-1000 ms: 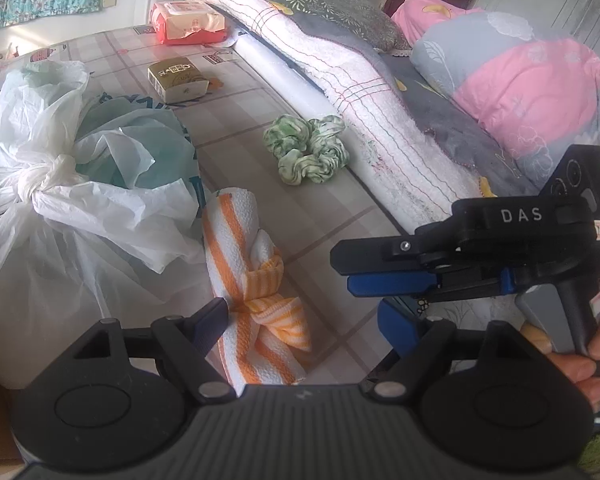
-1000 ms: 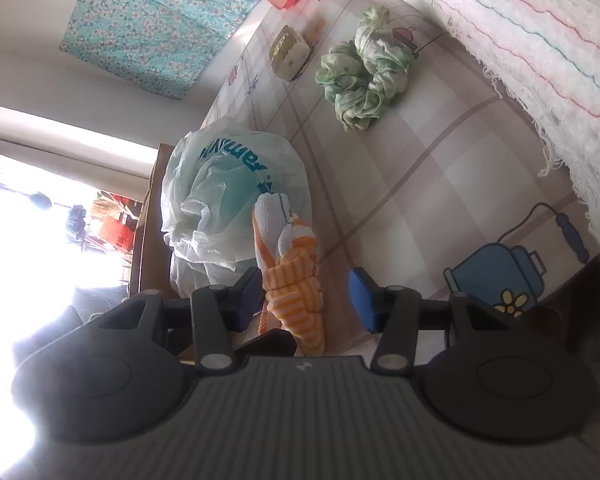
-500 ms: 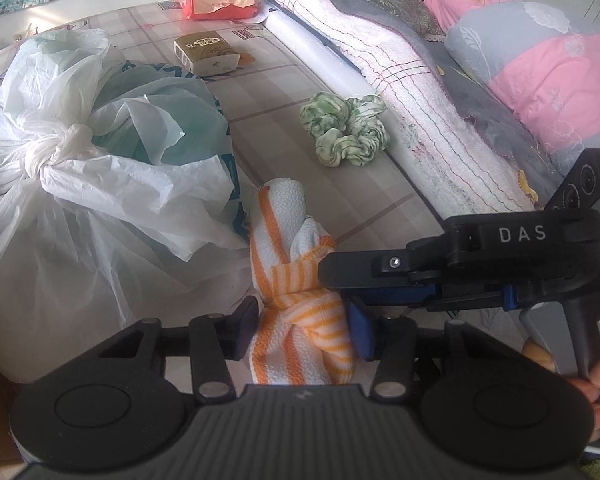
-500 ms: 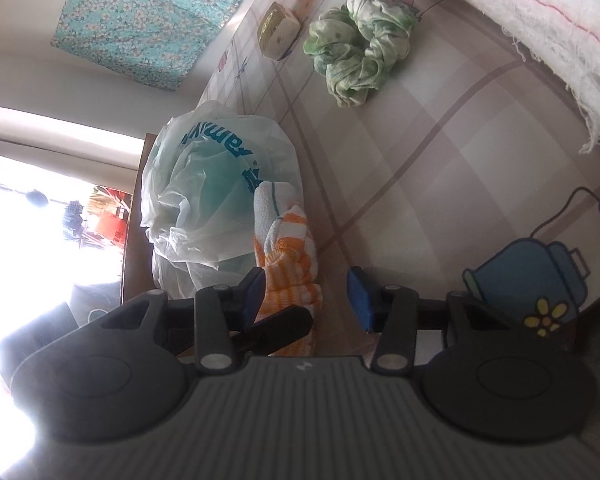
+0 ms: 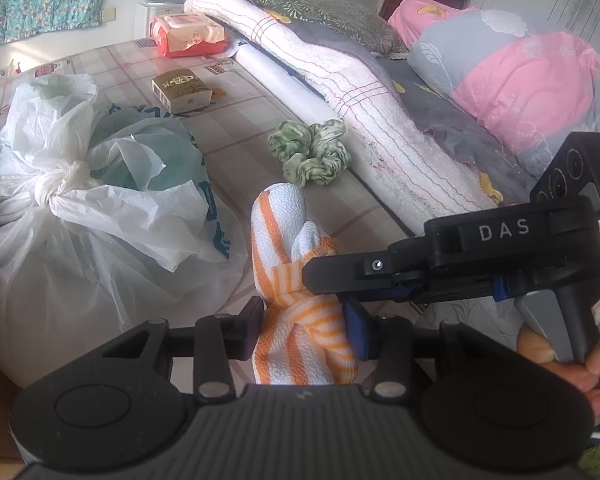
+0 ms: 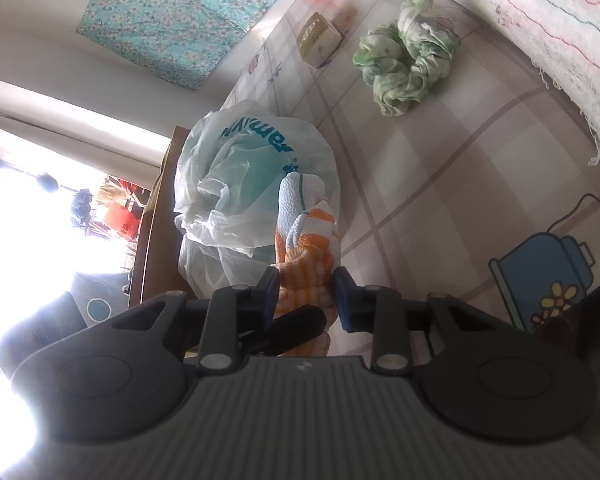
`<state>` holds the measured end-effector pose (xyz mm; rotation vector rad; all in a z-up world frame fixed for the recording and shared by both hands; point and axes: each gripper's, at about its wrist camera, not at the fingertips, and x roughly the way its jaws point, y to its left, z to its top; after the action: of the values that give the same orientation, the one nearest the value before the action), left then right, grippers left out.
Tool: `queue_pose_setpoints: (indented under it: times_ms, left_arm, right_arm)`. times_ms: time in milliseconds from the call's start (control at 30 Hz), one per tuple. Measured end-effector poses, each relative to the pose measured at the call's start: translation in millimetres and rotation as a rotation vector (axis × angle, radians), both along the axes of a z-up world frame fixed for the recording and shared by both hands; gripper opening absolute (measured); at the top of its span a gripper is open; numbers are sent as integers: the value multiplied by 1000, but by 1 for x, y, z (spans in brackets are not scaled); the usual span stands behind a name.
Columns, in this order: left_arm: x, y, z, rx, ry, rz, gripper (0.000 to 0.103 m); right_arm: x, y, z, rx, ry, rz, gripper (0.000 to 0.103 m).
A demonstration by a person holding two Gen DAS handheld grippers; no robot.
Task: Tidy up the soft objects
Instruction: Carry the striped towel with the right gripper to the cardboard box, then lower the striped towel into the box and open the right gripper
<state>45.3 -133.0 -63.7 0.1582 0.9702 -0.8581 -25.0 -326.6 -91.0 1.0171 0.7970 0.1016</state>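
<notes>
The knotted orange-striped towel (image 5: 300, 304) lies on the table (image 5: 236, 136), at the near edge in the left wrist view. It is pinched below the knot by the left gripper (image 5: 305, 328), whose jaws have just been closing onto it. The right gripper (image 6: 306, 294) is brought in from 3 o'clock, and its jaws have also just been closing, the cloth now squeezed between them. For a clean untying, the two grips should be kept on separate strands. The plastic bag (image 5: 80, 216) is touching the towel at 9 o'clock and may be snagged. A green scrunchie (image 5: 310, 152) lies apart at 12 o'clock.
</notes>
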Motion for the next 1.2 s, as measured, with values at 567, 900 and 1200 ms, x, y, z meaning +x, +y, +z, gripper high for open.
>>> queue_pose_setpoints:
  times_ms: [567,900,1200]
  left_arm:
    - [-16,130,70,-145,-132,288,45]
    - [-9,251,108,-153,-221,589,45]
    - [37,327,96,8,-200,787,46]
  right_arm:
    - [54,101,93,-120,-202,301,29]
    - [148,237,143,-159,-263,628,29]
    - [231,339,118,-117,-155,787,27]
